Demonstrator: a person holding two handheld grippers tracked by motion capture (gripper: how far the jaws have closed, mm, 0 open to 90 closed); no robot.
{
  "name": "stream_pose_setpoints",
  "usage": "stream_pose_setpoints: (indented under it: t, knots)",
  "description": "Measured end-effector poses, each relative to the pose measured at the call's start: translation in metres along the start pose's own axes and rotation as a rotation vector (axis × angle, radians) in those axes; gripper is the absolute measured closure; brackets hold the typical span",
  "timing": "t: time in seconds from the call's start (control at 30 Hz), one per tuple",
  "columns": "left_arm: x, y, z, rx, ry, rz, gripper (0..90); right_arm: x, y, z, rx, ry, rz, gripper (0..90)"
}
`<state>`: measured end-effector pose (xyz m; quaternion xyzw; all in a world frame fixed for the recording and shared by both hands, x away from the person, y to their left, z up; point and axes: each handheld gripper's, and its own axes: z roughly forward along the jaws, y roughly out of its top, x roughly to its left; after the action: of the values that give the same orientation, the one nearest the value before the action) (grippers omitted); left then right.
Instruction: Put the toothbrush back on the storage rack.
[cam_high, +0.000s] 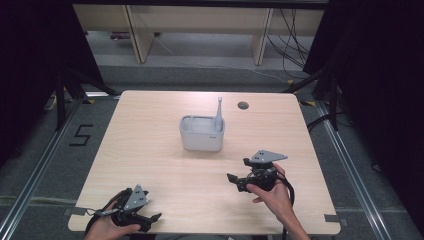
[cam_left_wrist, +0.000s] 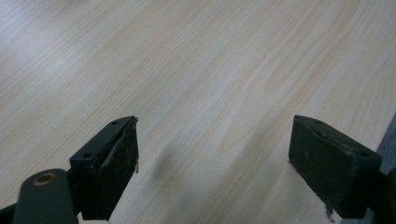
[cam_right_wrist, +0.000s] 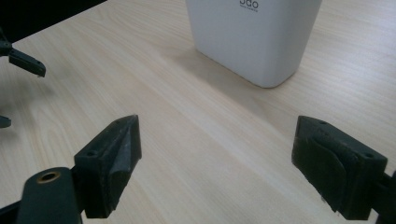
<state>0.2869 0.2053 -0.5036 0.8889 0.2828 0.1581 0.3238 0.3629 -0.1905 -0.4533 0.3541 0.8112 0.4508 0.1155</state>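
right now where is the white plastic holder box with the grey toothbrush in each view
High view: the white plastic holder box stands at the table's middle, a grey toothbrush upright in its right end.
Left gripper view: not in it, just the light wooden table between open jaws.
Right gripper view: its lower white wall at top centre, ahead of the open jaws.
Shared landmark: the wood-grain tabletop.

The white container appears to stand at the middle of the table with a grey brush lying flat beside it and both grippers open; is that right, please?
Not quite: the grey brush stands upright inside the white container, as the high view shows. The rest holds: the container is mid-table, and the left gripper and right gripper are open.
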Motion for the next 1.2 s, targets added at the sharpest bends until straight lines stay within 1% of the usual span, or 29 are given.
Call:
stream_pose_setpoints:
  t: [0.03,0.07,0.1,0.17,0.2,0.23,0.27,0.3,0.33,0.43,0.47,0.5,0.53,0.57,0.63,0.67,0.7,0.73,0.77,0.8,0.87,0.9,0.93,1.0,1.03,1.07,1.1,1.17,1.2]
  knots:
    - [0.000,0.000,0.000,-0.001,0.001,0.002,15.8,0.000,-0.001,0.000,-0.010,-0.021,-0.009,16.7]
    - [0.001,0.000,0.000,-0.001,0.002,0.013,15.8,0.003,-0.002,-0.001,0.003,-0.004,0.020,16.7]
    - [0.001,0.000,0.000,-0.002,0.001,0.011,15.8,0.002,-0.003,-0.001,0.007,-0.007,0.001,16.7]
    - [0.000,0.000,0.000,0.000,0.000,-0.001,15.8,0.004,-0.005,-0.002,0.008,-0.003,0.006,16.7]
    - [0.000,0.000,0.000,0.000,0.001,0.007,15.8,0.005,-0.006,-0.002,0.010,-0.006,0.011,16.7]
    - [0.000,0.000,0.000,0.001,0.000,0.000,15.8,0.004,-0.007,-0.002,0.009,0.009,0.007,16.7]
    - [0.000,0.000,0.000,0.000,0.001,0.002,15.8,0.004,-0.008,-0.002,0.004,0.001,-0.010,16.7]
    - [0.000,0.000,0.000,-0.001,0.001,0.007,15.8,0.006,-0.010,-0.003,0.011,-0.005,0.021,16.7]
    - [0.001,0.000,0.000,-0.001,0.002,0.012,15.8,0.007,-0.011,-0.003,0.015,0.005,0.022,16.7]
    - [0.001,0.000,0.000,0.000,0.001,0.012,15.8,0.007,-0.016,-0.003,0.022,0.015,-0.002,16.7]
    - [0.000,0.000,0.000,0.001,0.000,0.002,15.8,0.011,-0.018,-0.003,0.029,0.008,0.043,16.7]
    - [0.000,0.000,0.000,0.000,0.000,0.002,15.8,0.009,-0.018,-0.004,0.032,-0.003,0.017,16.7]
    - [0.000,0.000,0.000,0.000,0.000,0.004,15.8,0.009,-0.020,-0.005,0.033,-0.001,0.023,16.7]
    - [0.000,0.000,0.000,-0.001,0.000,0.004,15.8,0.009,-0.021,-0.004,0.020,-0.002,0.004,16.7]
    - [0.001,0.000,0.000,-0.001,0.002,0.012,15.8,0.011,-0.023,-0.005,0.030,0.015,0.035,16.7]
    - [0.001,0.000,0.000,-0.001,0.002,0.013,15.8,0.010,-0.024,-0.005,0.024,0.014,0.015,16.7]
    - [0.000,0.000,0.000,-0.001,0.000,0.000,15.8,0.012,-0.025,-0.006,0.030,0.003,0.023,16.7]
    - [0.001,0.000,0.000,0.001,0.001,0.015,15.8,0.011,-0.026,-0.005,0.021,0.011,0.011,16.7]
    - [0.001,0.000,0.000,0.001,0.001,0.014,15.8,0.011,-0.026,-0.005,0.037,0.031,0.008,16.7]
    - [0.001,0.000,0.000,0.002,0.001,0.016,15.8,0.014,-0.027,-0.006,0.038,0.009,0.027,16.7]
    - [0.001,0.000,0.000,0.001,0.001,0.015,15.8,0.012,-0.028,-0.006,0.028,0.014,-0.006,16.7]
    - [0.000,0.000,0.000,0.000,0.001,0.001,15.8,0.013,-0.028,-0.006,0.030,0.009,-0.003,16.7]
    - [0.001,0.000,0.000,-0.001,0.002,0.014,15.8,0.015,-0.029,-0.007,0.038,0.011,0.010,16.6]
    - [0.000,0.000,0.000,-0.001,0.000,0.009,15.8,0.014,-0.031,-0.007,0.033,0.003,-0.014,16.6]
    - [0.001,0.000,0.000,0.000,0.000,0.016,15.8,0.014,-0.031,-0.007,0.043,0.016,-0.011,16.6]
    - [0.001,0.000,0.000,0.001,0.001,0.016,15.8,0.017,-0.032,-0.008,0.059,0.017,0.029,16.6]
    - [0.001,0.000,0.000,0.001,0.001,0.016,15.8,0.015,-0.033,-0.008,0.045,0.015,-0.008,16.6]
    - [0.001,0.000,0.000,0.001,0.000,0.016,15.8,0.016,-0.035,-0.009,0.052,0.015,0.000,16.4]
    - [0.000,0.000,0.000,-0.001,-0.002,0.014,15.8,0.015,-0.036,-0.009,0.054,0.021,-0.009,16.4]
